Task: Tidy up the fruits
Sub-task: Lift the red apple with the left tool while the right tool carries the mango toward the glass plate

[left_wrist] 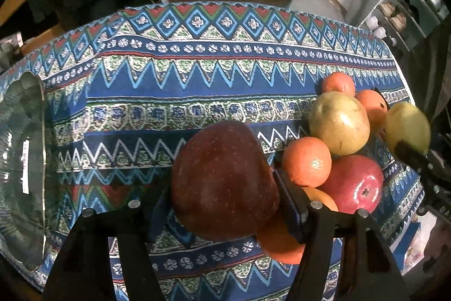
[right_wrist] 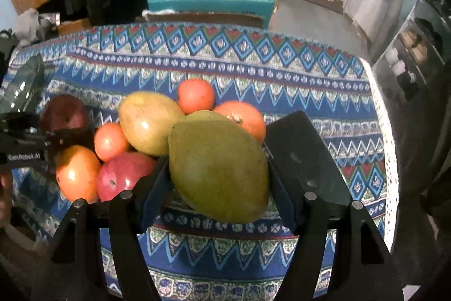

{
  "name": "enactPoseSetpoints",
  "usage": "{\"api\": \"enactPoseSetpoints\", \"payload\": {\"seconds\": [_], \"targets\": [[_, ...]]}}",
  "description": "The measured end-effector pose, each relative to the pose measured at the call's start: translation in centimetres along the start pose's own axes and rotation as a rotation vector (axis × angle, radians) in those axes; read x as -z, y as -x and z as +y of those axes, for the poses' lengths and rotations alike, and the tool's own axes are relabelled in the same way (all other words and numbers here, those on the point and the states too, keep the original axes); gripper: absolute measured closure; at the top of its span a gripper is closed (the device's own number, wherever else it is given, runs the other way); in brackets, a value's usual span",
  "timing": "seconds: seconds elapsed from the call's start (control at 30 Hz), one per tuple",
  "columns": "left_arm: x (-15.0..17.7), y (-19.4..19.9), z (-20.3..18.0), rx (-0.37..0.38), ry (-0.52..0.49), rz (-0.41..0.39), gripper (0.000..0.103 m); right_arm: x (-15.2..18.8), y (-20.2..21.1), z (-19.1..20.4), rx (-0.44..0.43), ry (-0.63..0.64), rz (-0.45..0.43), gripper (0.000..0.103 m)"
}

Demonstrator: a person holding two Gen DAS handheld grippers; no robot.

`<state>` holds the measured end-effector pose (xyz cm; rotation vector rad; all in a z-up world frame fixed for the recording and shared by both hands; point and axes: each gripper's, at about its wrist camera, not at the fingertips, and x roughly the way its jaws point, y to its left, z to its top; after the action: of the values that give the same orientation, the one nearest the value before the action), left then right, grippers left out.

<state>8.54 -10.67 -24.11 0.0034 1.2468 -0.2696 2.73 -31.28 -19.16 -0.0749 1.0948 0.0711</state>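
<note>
L gripper (left_wrist: 225,205): clamped on dark red apple (left_wrist: 222,179)
R gripper (right_wrist: 218,177): clamped on green mango (right_wrist: 218,168)
Fruit pile (right_wrist: 146,123): 10 o'clock of mango, on patterned cloth (right_wrist: 253,69)

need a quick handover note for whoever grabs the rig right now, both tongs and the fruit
Left tongs: shut on the dark red apple, lifted near the pile.
Right tongs: shut on a green mango, lifted above the cloth.
Remaining pile on the patterned tablecloth: second mango, pink-red apple, four orange fruits, e.g..
Glass dish at the table's left edge holds no fruit.
Done: two fruits picked. Left: place both, then sort the pile.
</note>
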Motion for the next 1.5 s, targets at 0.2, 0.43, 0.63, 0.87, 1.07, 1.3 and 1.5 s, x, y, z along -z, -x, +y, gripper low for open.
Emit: {"api": "enactPoseSetpoints", "payload": {"seconds": [0.2, 0.43, 0.63, 0.87, 1.07, 1.3, 1.5], "targets": [[0.3, 1.3, 0.3, -0.029, -0.002, -0.052, 0.034, -0.8, 1.8, 0.4, 0.006, -0.012, -0.084, 0.034], [0.3, 4.9, 0.5, -0.058, -0.021, -0.144, 0.034, -1.4, 3.3, 0.8, 0.003, -0.015, -0.129, 0.034], [0.1, 7.7, 0.7, -0.076, -0.029, -0.212, 0.034, -2.3, 4.8, 1.8, -0.004, -0.003, -0.171, 0.034], [0.6, 11.0, 1.4, -0.091, -0.029, -0.291, 0.034, -3.7, 6.6, 3.3, -0.036, 0.012, -0.226, 0.034], [0.8, 13.7, 2.5, -0.088, -0.009, -0.344, 0.034, -5.0, 8.3, 5.3, -0.073, 0.035, -0.270, 0.034], [1.3, 16.1, 3.8, -0.095, 0.004, -0.387, 0.034, -6.5, 10.2, 7.9, -0.122, 0.063, -0.316, 0.034], [1.6, 17.7, 5.2, -0.100, 0.030, -0.409, 0.034, -7.5, 11.0, 9.8, -0.149, 0.083, -0.332, 0.034]]}}
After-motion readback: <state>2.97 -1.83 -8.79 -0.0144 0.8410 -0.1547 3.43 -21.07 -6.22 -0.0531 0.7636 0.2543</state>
